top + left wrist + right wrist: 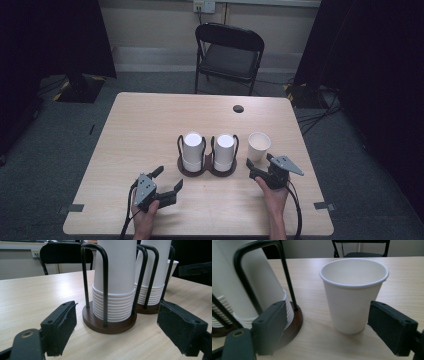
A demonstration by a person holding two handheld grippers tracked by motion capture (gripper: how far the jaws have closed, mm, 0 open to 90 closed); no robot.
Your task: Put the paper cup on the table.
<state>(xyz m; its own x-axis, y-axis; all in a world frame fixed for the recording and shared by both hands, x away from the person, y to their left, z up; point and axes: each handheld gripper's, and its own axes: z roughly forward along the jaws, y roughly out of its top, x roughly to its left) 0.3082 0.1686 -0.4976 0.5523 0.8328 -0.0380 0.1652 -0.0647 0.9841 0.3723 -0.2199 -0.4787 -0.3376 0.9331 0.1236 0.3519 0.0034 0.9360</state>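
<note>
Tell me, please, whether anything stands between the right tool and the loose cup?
Nothing visible does. The right tool is open and faces the upright cup across bare table; the holder stands off to one side.

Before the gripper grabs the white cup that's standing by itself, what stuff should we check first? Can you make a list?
1. Right gripper open wide enough for the single upright white paper cup: ok.
2. Cup standing upright on the light wooden table: ok.
3. Cup empty inside: ok, as far as the right gripper view shows.
4. Cup apart from the dark round holder with black wire loops: ok, there is a gap.
5. Left gripper open and holding nothing, in front of the upside-down white cup stacks: ok.
6. Right gripper's pads already touching the cup: not ok, both are still short of it.
</note>
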